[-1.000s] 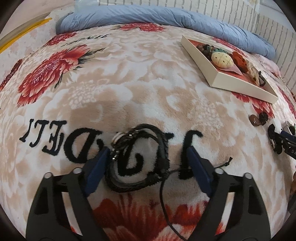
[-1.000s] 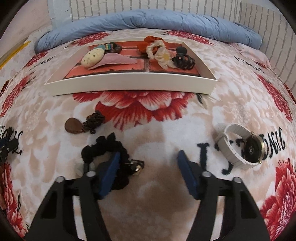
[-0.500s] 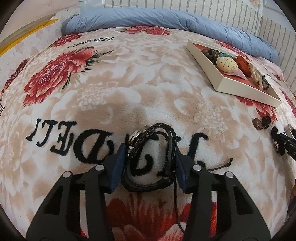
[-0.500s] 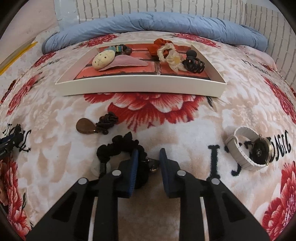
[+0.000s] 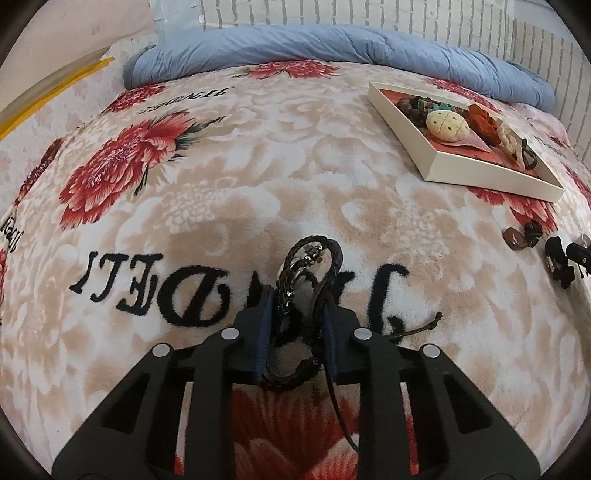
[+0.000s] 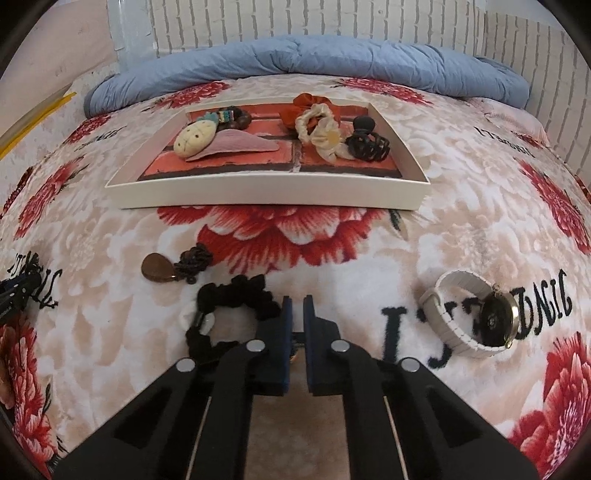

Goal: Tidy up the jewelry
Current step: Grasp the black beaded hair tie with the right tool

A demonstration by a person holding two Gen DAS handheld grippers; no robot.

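Note:
A black braided bracelet (image 5: 312, 245) lies on the flowered blanket, squeezed into a narrow loop. My left gripper (image 5: 297, 306) is closing and its pads press on both sides of the bracelet. A black hair tie (image 6: 236, 290) lies just left of my right gripper (image 6: 297, 306). The right jaws are closing to a thin slit, with the tie's small gold charm (image 6: 293, 356) pinched deep between the pads. The white tray (image 6: 266, 192) with a brick-print floor sits beyond, holding hair clips and scrunchies.
A white-strapped watch (image 6: 465, 314) lies to the right of the right gripper. A brown teardrop pendant (image 6: 159, 267) on a dark cord lies to the left, in front of the tray. A blue quilt (image 6: 295, 62) and a brick-pattern wall (image 6: 332, 18) bound the far side.
Both grippers went from wide apart to closed. The left one pinched the round bracelet into a narrow loop; the right one closed beside the black hair tie onto its charm.

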